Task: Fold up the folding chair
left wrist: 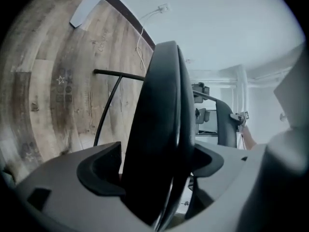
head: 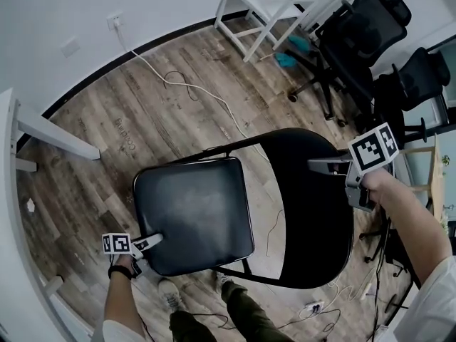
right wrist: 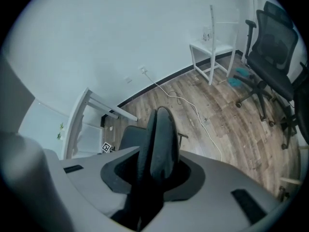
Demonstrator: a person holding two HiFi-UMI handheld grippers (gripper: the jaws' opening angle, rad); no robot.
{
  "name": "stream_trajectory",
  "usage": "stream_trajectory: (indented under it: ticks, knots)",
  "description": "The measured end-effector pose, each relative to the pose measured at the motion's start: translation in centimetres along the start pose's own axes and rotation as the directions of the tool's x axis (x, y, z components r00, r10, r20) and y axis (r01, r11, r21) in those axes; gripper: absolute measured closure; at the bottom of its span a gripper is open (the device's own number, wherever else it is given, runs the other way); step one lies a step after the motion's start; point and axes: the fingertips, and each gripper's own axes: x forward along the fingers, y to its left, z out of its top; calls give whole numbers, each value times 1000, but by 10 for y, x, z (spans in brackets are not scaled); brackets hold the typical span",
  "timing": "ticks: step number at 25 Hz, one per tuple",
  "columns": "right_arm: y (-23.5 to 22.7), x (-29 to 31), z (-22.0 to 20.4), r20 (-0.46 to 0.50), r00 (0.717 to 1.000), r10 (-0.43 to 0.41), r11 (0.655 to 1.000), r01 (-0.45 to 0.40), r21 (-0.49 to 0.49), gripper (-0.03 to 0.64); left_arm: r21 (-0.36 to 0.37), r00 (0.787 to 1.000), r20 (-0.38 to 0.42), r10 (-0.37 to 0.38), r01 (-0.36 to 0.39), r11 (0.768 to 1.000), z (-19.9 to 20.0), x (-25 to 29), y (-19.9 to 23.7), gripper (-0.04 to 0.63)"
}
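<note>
A black folding chair stands unfolded on the wood floor, its padded seat (head: 192, 212) at centre and its backrest (head: 313, 205) to the right. My left gripper (head: 153, 241) is at the seat's front-left edge. In the left gripper view the seat edge (left wrist: 164, 129) sits between the jaws of that gripper (left wrist: 157, 168), with a gap showing on the left side, so it is open. My right gripper (head: 320, 166) is at the top of the backrest. The right gripper view has the backrest (right wrist: 161, 139) filling the space between the jaws of this gripper (right wrist: 154, 173), which is shut on it.
Black office chairs (head: 363, 41) stand at the back right beside a white side table (head: 263, 6). A white cable (head: 192, 84) runs across the floor from the wall. A white desk leg (head: 50, 134) is at left. A power strip (head: 313, 307) and the person's shoes (head: 171, 294) lie near the chair.
</note>
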Motion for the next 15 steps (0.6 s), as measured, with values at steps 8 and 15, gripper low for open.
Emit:
stream_trajectory:
  ticks: [8, 15]
  knots:
    - [9, -3, 3, -9, 1000, 30, 1000, -30, -3, 518, 19, 999, -29, 36, -36, 999, -8, -4, -9, 201]
    - [38, -13, 7, -29, 999, 36, 999, -37, -11, 535, 37, 998, -30, 62, -61, 997, -27, -9, -35, 219]
